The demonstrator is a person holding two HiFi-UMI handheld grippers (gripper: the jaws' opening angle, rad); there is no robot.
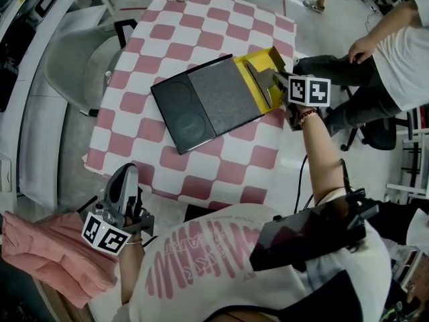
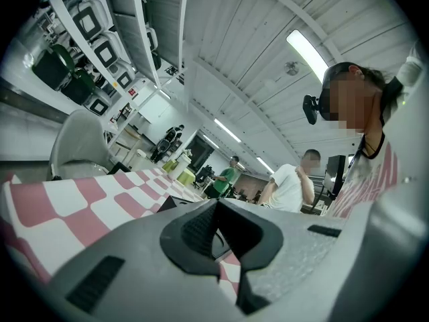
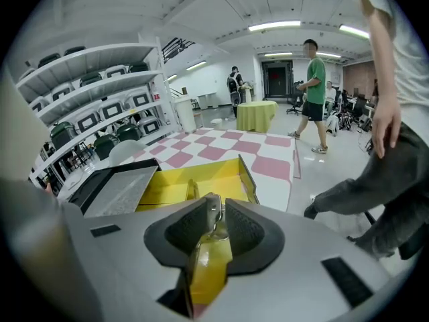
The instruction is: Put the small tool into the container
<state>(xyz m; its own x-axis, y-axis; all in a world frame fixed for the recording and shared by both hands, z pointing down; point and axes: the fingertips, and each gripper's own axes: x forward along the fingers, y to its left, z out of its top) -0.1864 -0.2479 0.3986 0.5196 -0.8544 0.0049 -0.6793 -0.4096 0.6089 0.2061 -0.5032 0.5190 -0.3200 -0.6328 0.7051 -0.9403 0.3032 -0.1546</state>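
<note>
An open black case [image 1: 184,113] with a grey foam panel [image 1: 221,92] lies on the pink-and-white checked table [image 1: 134,133]. Its yellow container [image 1: 258,62] is at the case's right end. My right gripper [image 1: 271,79] reaches over that yellow container [image 3: 194,180]. In the right gripper view, the right gripper [image 3: 216,210] is shut on a small silver metal tool [image 3: 213,213], just above the container's near wall. My left gripper [image 1: 124,180] hangs off the table's near-left edge, away from the case. Seen from its own camera, the left gripper [image 2: 216,210] has its pads together and holds nothing.
A grey chair [image 1: 80,66] stands at the table's left side. A seated person [image 1: 395,52] is close to the table's right edge. A pink cloth [image 1: 47,253] lies at the lower left. Shelves of cases [image 3: 87,113] line the left wall, and other people stand further back.
</note>
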